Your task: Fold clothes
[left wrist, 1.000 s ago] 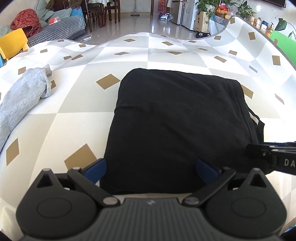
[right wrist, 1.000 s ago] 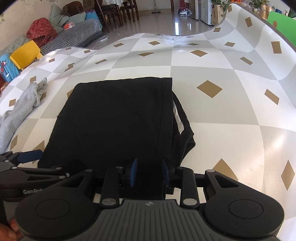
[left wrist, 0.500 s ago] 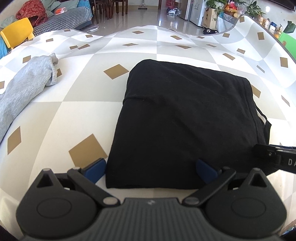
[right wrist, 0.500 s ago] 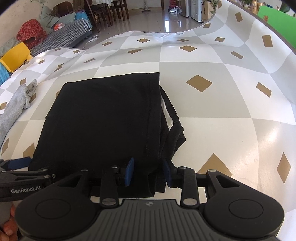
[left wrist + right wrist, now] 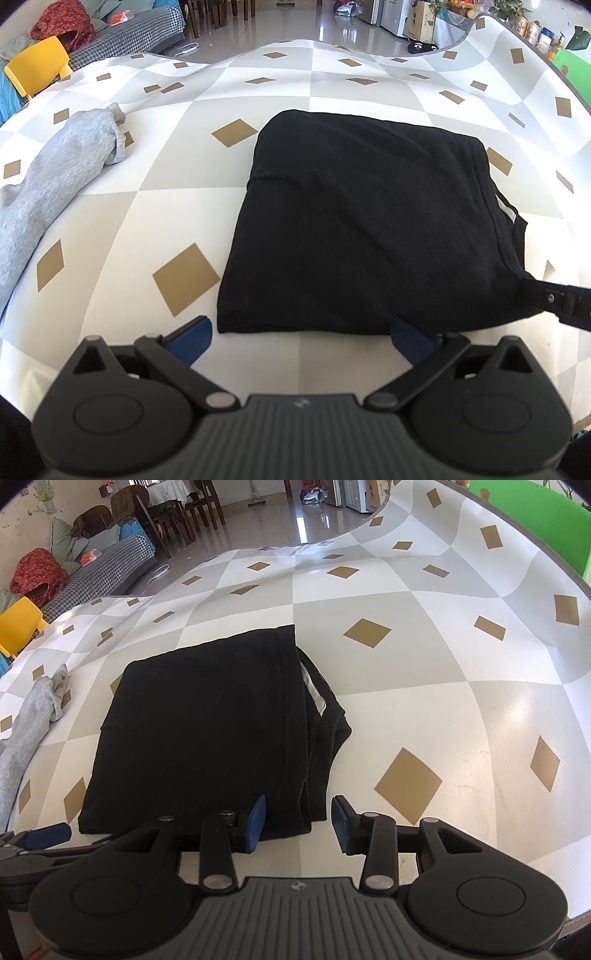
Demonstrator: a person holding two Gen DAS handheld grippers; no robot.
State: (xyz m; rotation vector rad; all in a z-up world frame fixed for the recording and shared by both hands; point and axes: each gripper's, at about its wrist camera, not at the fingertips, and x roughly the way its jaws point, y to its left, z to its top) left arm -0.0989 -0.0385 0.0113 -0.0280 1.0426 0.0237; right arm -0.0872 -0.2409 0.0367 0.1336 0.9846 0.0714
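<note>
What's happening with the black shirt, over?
Left gripper open, clear of cloth. Right gripper just opening, pads off the hem. Black shirt folded flat on the table. Grey garment off to the side.

Black garment (image 5: 354, 229): folded into a thick, roughly square stack, lying flat on the checked cloth.
Edges: near and left sides neat; on the right side the layers sit unevenly, with a white inner label showing between them.
Grey garment (image 5: 55, 177): unfolded, stretched out in a long rumpled strip, well apart to the left of the black stack.
</note>
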